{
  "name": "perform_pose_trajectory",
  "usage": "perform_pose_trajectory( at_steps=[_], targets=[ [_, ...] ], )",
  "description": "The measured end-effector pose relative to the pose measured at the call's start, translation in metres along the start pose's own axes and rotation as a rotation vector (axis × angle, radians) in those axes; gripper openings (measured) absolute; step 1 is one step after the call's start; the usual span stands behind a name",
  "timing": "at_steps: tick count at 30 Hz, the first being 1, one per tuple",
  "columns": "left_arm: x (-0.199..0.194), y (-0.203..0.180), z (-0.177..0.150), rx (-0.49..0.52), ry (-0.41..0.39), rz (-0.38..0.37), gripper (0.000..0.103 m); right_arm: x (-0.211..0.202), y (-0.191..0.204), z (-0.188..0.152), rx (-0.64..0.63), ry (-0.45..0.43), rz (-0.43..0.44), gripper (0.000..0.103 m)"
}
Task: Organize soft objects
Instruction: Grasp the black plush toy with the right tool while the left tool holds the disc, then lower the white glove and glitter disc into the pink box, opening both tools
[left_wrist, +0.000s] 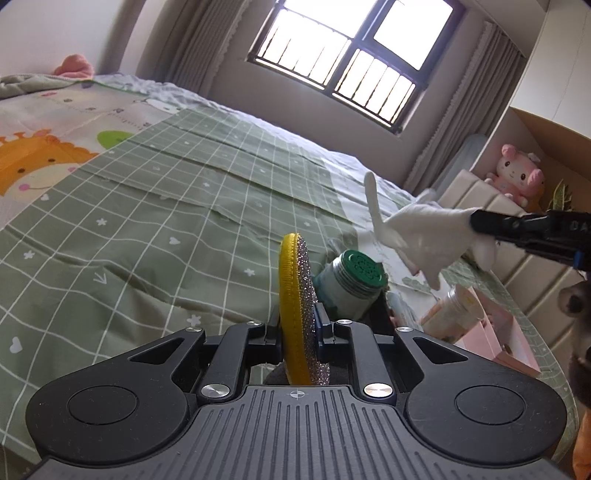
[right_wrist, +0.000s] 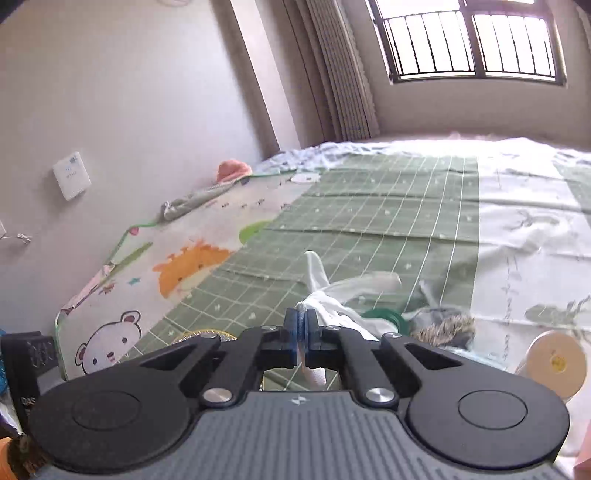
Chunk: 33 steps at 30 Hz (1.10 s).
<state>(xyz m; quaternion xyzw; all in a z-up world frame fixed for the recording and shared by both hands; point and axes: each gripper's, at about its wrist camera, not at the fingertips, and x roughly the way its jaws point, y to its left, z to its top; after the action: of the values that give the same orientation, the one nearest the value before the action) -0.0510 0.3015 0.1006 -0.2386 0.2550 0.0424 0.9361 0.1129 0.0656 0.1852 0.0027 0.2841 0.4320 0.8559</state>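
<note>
My left gripper (left_wrist: 298, 325) is shut on a round scouring pad (left_wrist: 297, 295), yellow on one face and silver glitter on the other, held upright on edge above the bed. My right gripper (right_wrist: 303, 325) is shut on a white glove (right_wrist: 332, 295); its fingers hang forward over the bed. In the left wrist view the glove (left_wrist: 424, 232) dangles from the right gripper's black fingers (left_wrist: 517, 225) at the right, above and apart from the pad. The pad's edge (right_wrist: 207, 336) shows low in the right wrist view.
A green checked bedsheet (left_wrist: 166, 206) and a cartoon quilt (left_wrist: 40, 155) cover the bed. A green-lidded jar (left_wrist: 354, 288), a tube (left_wrist: 454, 310) and a pink box (left_wrist: 506, 339) lie near the right. A furry toy (right_wrist: 447, 328) and a tape roll (right_wrist: 554, 363) lie nearby. A pink plush (left_wrist: 517, 173) sits on a shelf.
</note>
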Motion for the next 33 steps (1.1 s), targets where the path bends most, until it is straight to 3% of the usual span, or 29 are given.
perform_pose_trajectory(
  at_steps=[7, 11, 16, 24, 28, 29, 31, 33],
  targets=[
    [0.022, -0.050, 0.045, 0.118, -0.035, 0.025, 0.017, -0.040, -0.021, 0.031, -0.027, -0.078, -0.072, 0.003],
    [0.036, -0.113, 0.070, 0.226, -0.070, -0.013, 0.017, -0.083, -0.055, 0.042, -0.011, -0.146, -0.123, 0.003],
    [0.070, -0.215, 0.071, 0.374, -0.066, -0.121, 0.017, -0.150, -0.117, 0.045, 0.023, -0.224, -0.238, 0.003],
    [0.154, -0.357, 0.023, 0.468, 0.096, -0.377, 0.017, -0.230, -0.228, 0.017, 0.119, -0.276, -0.420, 0.003],
    [0.216, -0.382, -0.007, 0.351, 0.276, -0.505, 0.020, -0.227, -0.270, -0.005, 0.178, -0.251, -0.435, 0.004],
    [0.236, -0.382, -0.017, 0.322, 0.338, -0.501, 0.021, -0.222, -0.279, -0.010, 0.190, -0.243, -0.430, 0.004],
    [0.271, -0.379, -0.040, 0.336, 0.426, -0.403, 0.021, -0.202, -0.299, -0.024, 0.239, -0.198, -0.391, 0.005],
    [0.290, -0.371, -0.055, 0.380, 0.418, -0.269, 0.024, -0.176, -0.320, -0.042, 0.308, -0.106, -0.356, 0.010]
  ],
)
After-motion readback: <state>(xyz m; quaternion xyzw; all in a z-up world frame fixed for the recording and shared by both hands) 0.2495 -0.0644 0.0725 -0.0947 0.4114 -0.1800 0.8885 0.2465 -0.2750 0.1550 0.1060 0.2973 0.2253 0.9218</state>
